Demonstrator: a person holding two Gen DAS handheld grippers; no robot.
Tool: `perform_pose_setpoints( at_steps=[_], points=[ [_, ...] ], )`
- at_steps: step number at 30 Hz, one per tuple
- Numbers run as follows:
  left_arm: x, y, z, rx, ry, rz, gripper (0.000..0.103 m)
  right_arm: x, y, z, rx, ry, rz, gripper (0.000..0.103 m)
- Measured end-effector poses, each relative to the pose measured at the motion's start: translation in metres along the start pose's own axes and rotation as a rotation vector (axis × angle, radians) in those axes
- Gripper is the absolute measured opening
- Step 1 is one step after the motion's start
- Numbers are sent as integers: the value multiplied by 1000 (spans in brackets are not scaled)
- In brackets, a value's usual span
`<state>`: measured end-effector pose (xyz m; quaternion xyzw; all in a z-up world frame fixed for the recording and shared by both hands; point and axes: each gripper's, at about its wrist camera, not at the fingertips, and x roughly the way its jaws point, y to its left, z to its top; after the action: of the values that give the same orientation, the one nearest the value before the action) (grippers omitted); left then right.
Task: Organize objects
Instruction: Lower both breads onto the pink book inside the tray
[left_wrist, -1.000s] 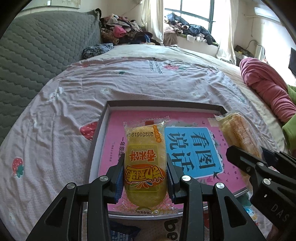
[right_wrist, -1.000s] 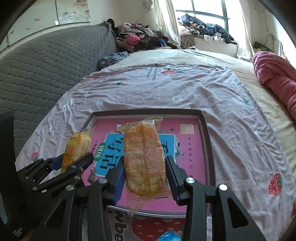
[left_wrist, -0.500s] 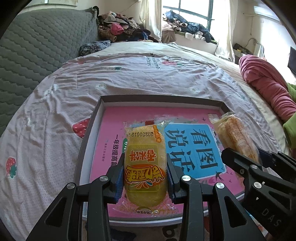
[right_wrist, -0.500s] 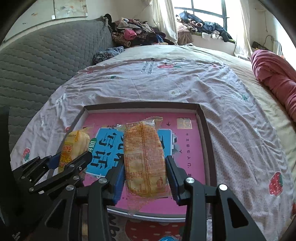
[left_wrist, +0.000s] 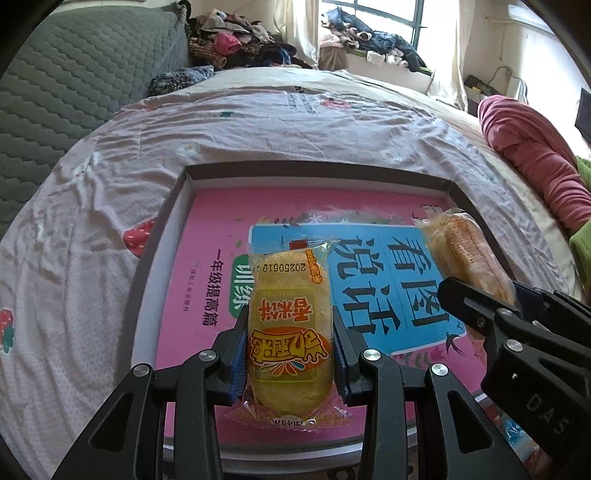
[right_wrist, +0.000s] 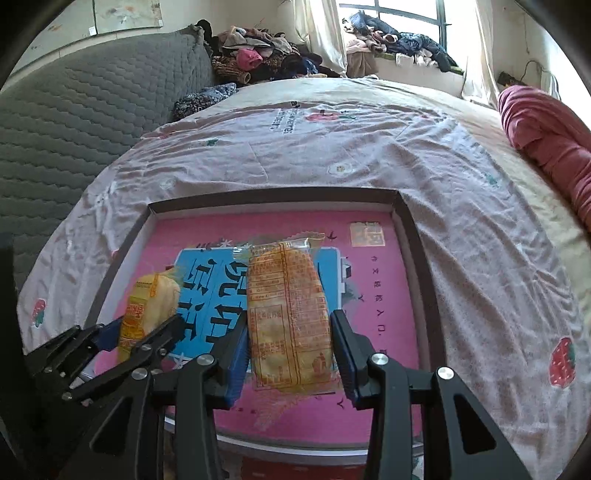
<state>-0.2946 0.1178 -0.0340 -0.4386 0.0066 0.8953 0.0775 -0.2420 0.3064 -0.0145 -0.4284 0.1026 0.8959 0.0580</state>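
Note:
My left gripper (left_wrist: 290, 354) is shut on a yellow snack packet (left_wrist: 289, 325) with its orange printed front facing up. It hangs just above a shallow dark-rimmed box (left_wrist: 177, 206) that holds a pink and blue book (left_wrist: 369, 280). My right gripper (right_wrist: 290, 350) is shut on a second snack packet (right_wrist: 288, 317), its back label showing, over the same box (right_wrist: 417, 251). Each view shows the other gripper: the right gripper (left_wrist: 484, 295) at the right edge, the left gripper (right_wrist: 140, 332) at the lower left. Both packets point toward the box's far side.
The box lies on a bed (right_wrist: 332, 147) with a strawberry-print sheet. A grey quilted headboard (right_wrist: 92, 110) is at the left, a pink blanket (right_wrist: 546, 125) at the right, and a pile of clothes (right_wrist: 266, 55) along the far window wall.
Both grippers have sunk toward the box with their packets, and the box and book now look larger and closer. Neither grip has changed.

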Motion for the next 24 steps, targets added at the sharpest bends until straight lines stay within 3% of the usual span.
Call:
perform_pose_setpoints(
  at_steps=[24],
  points=[
    [14,4,-1,4,19,23,41,28,0,-3,-15,136,-25,43]
  ],
)
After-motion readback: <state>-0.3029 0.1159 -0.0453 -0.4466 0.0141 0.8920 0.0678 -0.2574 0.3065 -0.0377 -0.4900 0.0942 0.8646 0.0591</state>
